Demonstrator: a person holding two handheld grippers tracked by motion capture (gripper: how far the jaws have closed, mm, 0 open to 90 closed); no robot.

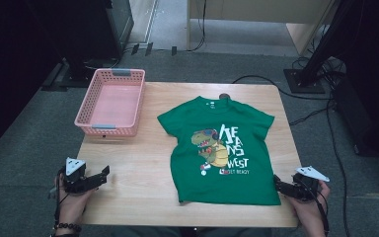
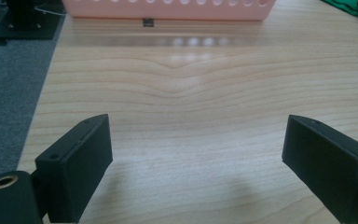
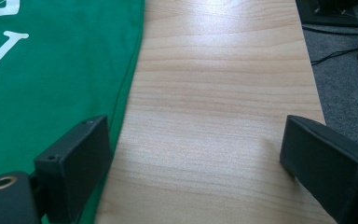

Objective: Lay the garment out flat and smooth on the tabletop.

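Two open tongs [image 1: 103, 174] [image 1: 278, 182], one green T-shirt [image 1: 222, 148], one pink basket [image 1: 111, 129]

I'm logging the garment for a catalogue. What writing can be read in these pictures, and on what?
"WEST": white print on the green T-shirt, beside the dinosaur picture.
Larger white letters above it: too broken up to read surely.
Small line below "WEST": blurred.
Neck label: too small.
Pink basket: no writing.

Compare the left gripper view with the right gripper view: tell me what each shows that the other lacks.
Left gripper view: the pink basket along the table's far side, beyond the open left tongs.

Right gripper view: the green T-shirt's printed white lettering and its side edge beside the open right tongs.

Both: bare wooden table between the jaws, grey floor past its edge.
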